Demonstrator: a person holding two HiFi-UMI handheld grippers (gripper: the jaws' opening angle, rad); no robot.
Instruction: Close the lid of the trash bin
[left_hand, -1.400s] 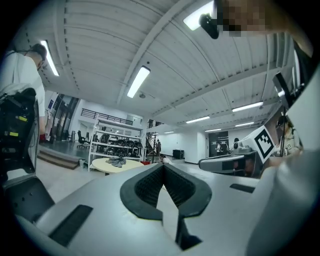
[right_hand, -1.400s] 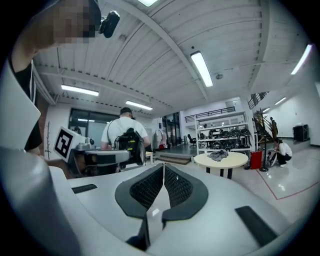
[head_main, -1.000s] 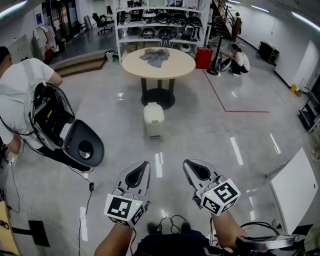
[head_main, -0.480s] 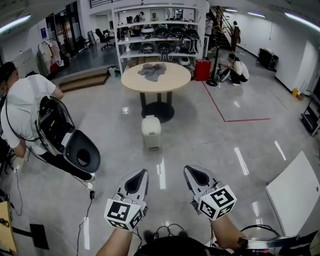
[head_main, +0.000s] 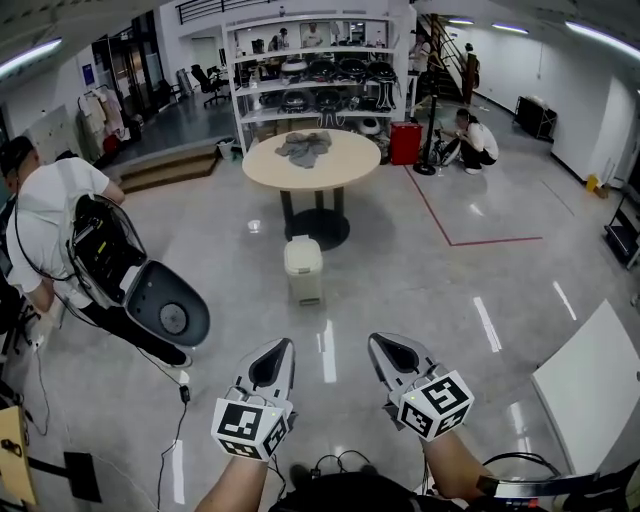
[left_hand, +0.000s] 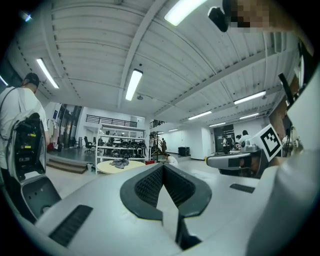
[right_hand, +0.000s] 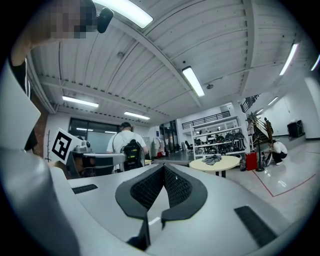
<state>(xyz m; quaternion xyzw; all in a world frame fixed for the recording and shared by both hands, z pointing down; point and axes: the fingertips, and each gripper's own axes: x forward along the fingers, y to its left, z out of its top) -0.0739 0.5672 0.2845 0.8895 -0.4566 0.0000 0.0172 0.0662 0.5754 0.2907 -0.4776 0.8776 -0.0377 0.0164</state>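
Note:
A small cream trash bin (head_main: 304, 268) stands on the glossy floor in front of the round table (head_main: 350, 165), and its lid looks down. Both grippers hover side by side well short of the bin, pointing toward it. My left gripper (head_main: 275, 347) is shut with nothing in it, its ribbed pads (left_hand: 150, 184) pressed together. The right gripper (head_main: 380, 343) is likewise shut and empty, its pads (right_hand: 172, 186) meeting at the tip. In both gripper views the bin is hidden behind the jaws.
A person with a black backpack (head_main: 95, 240) bends at the left beside a black oval seat-like piece (head_main: 168, 312), with a cable (head_main: 178, 400) on the floor. A white panel (head_main: 590, 385) lies at the right. Shelves (head_main: 320, 75) and a crouching person (head_main: 475, 135) are at the back.
The bin and table now look slightly farther off and lower in view. Both grippers stay shut side by side. The person at the left has shifted a little with the black piece.

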